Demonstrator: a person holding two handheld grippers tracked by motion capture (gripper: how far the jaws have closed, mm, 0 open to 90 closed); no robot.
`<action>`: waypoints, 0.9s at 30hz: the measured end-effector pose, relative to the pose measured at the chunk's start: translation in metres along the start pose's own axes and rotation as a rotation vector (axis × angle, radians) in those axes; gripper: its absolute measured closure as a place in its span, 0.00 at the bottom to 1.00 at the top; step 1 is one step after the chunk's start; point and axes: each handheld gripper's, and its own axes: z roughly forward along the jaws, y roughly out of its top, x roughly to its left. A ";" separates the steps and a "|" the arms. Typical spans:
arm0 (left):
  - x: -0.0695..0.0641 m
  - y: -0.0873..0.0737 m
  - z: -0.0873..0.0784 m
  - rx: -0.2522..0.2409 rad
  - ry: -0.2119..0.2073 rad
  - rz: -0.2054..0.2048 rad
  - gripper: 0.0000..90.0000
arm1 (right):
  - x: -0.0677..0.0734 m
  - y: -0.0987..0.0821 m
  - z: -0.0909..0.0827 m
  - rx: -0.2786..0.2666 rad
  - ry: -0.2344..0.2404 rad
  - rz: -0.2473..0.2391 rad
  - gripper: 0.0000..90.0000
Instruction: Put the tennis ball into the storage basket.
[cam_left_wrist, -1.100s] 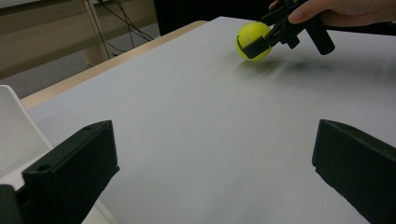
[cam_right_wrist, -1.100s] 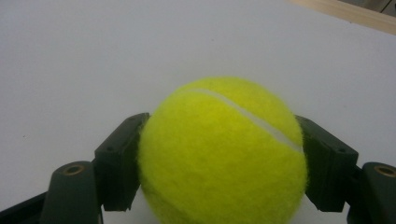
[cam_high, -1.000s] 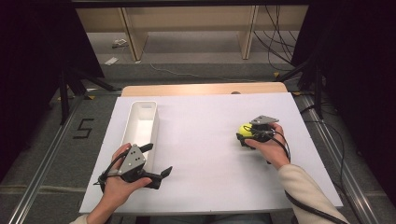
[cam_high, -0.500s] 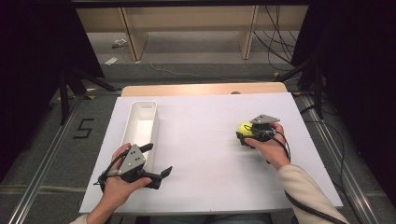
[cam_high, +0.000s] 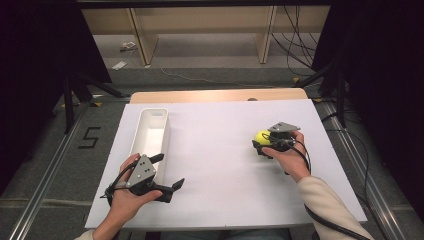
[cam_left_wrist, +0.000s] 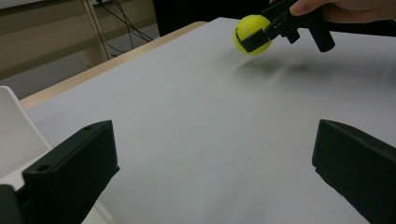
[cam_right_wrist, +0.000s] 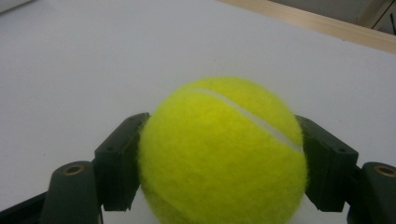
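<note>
Gripping a fuzzy yellow-green tennis ball (cam_right_wrist: 223, 154), the right gripper (cam_high: 264, 145) had both black jaws clamped on the ball's opposite sides.
The left gripper (cam_high: 170, 172) was spread wide with nothing between its jaws, a long white plastic bin (cam_high: 150, 131) just beside one jaw, above the white tabletop (cam_high: 215, 150).
</note>
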 end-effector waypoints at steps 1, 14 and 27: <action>0.000 0.000 0.000 0.000 0.000 0.000 0.00 | 0.000 0.000 0.000 0.000 0.000 0.001 0.30; 0.000 0.000 0.000 0.001 -0.002 0.000 0.00 | 0.002 0.003 -0.002 -0.019 0.004 0.004 0.30; 0.000 0.000 0.000 0.001 -0.001 0.000 0.00 | 0.004 0.006 -0.005 -0.031 0.009 0.008 0.30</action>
